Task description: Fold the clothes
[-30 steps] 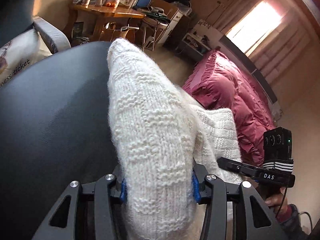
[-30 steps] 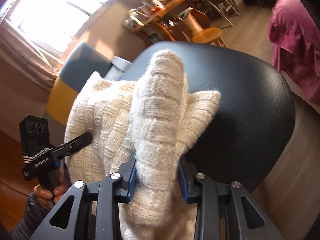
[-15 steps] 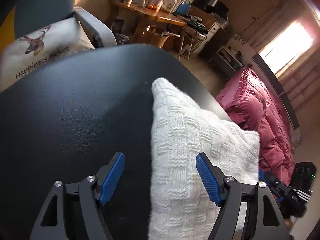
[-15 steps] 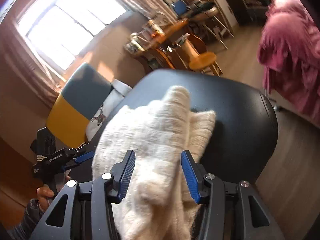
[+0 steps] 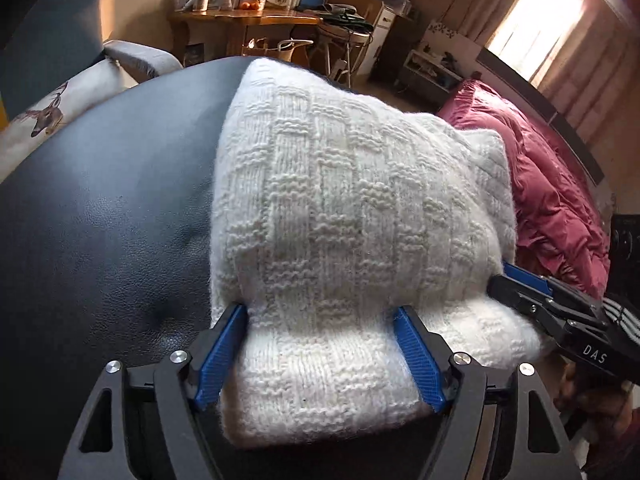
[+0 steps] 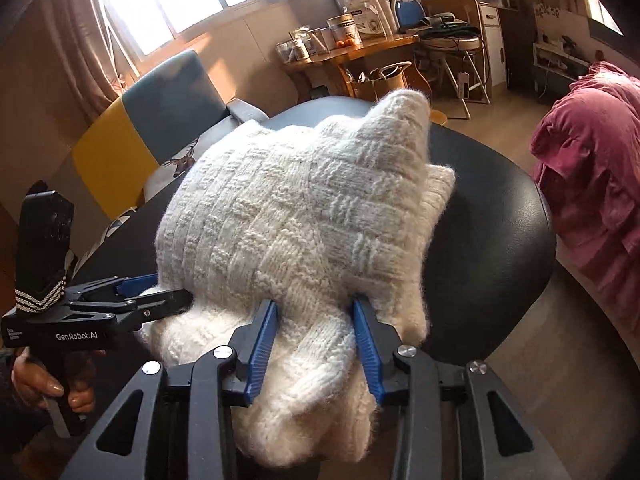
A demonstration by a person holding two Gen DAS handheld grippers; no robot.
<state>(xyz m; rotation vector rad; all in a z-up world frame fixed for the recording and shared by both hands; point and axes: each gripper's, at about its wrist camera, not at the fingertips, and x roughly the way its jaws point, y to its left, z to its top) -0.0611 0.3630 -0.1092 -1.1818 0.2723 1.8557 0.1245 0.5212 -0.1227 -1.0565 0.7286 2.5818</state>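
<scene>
A cream knitted sweater [image 5: 352, 200] lies bunched in a thick fold on a black leather seat [image 5: 100, 220]. My left gripper [image 5: 320, 312] is at its near edge, and both blue pads press into a thick roll of the knit. In the right wrist view the same sweater [image 6: 296, 216] fills the middle. My right gripper [image 6: 314, 304] pinches a narrower bunch of it at the near edge. Each gripper shows in the other's view: the right gripper [image 5: 520, 284] at the sweater's right side, the left gripper [image 6: 160, 300] at its left side, held by a hand [image 6: 40, 384].
A crimson quilt [image 5: 552, 200] lies on a bed to the right of the seat [image 6: 500, 220]. A blue and yellow armchair [image 6: 160, 120] with a deer-print cushion [image 5: 44, 120] stands behind it. Further back is a cluttered wooden table [image 5: 248, 20] with stools.
One second ago both grippers held raised knit. Half a second ago both stood open over the laid-down sweater. Now each has closed on a bunch at the near edge.
</scene>
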